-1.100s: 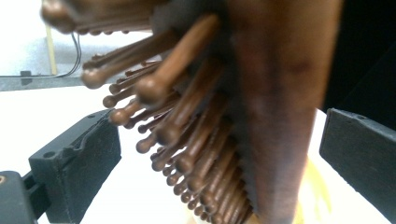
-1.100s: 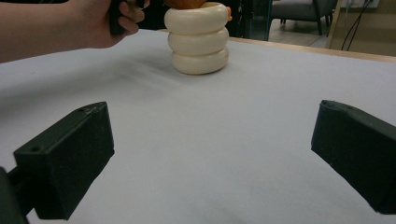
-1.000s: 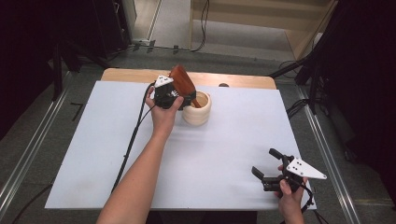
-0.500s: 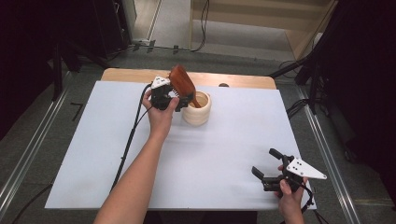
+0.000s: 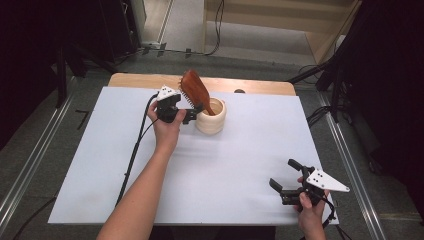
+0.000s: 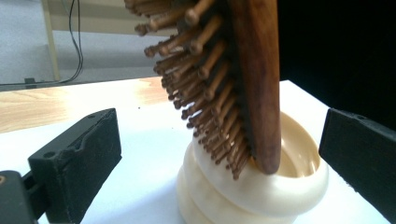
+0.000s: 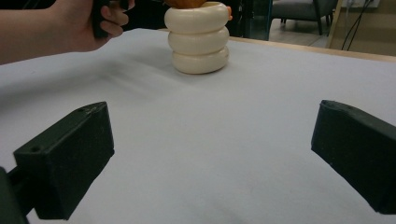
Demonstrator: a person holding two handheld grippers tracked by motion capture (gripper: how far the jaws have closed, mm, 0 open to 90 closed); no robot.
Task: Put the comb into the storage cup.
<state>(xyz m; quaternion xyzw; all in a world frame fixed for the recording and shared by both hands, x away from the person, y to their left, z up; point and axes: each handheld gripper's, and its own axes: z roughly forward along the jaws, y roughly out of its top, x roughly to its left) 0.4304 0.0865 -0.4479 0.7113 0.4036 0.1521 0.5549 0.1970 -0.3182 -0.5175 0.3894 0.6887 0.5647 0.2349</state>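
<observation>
Since a second ago the left gripper (image 5: 192, 114) has let go of the brush (image 5: 195, 91) and its jaws now stand wide apart beside the cup (image 5: 210, 116). One brush leans handle-down in one cream cup at the table's (image 5: 100, 150) far middle. The right gripper (image 5: 285, 184) rests wide open and empty at the near right.

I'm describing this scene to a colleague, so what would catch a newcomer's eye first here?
First, the reddish-brown wooden paddle hairbrush standing handle-down and tilted in the cream ribbed holder at the far middle of the white table. The left gripper sits open beside it; the right gripper rests open at the near right corner.
</observation>
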